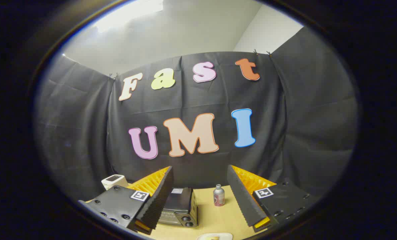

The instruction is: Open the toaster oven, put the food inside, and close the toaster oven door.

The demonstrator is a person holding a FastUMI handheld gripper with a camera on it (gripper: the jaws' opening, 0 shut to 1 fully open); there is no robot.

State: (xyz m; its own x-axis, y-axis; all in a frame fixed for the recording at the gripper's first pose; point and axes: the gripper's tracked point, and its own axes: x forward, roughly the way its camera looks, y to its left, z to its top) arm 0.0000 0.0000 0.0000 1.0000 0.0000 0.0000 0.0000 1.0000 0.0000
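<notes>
Your gripper (pixel 200 186) is hovering high above the table (pixel 215 216) with its fingers spread wide and nothing between them, pointing mostly at the booth's black cloth wall (pixel 198 100).

Down between the fingers, and partly hidden behind the left finger (pixel 158 200), the toaster oven (pixel 181 206) is sitting on the table. You are seeing its dark top and a strip of its front with two round knobs at the right end; from this angle you cannot tell for certain how the door is standing, though nothing is showing it let down.

Just right of the oven, and a little further back, a small metal bottle (pixel 219 195) with a reddish label is standing upright, apart from the oven and closer to the right finger (pixel 245 200) than to the left. It is standing near the oven's side.

Nearest you, below the fingertips, the rim of a white plate (pixel 215 236) is peeking in with something yellowish on it, too cut off to make out; this is likely the food. Beyond the left finger, a small white device (pixel 114 181) with a dark top panel is resting near the wall.

The table is a plain light wood colour. The black cloth is hanging in creased folds on three sides, and a pale wall and ceiling are showing above it.
</notes>
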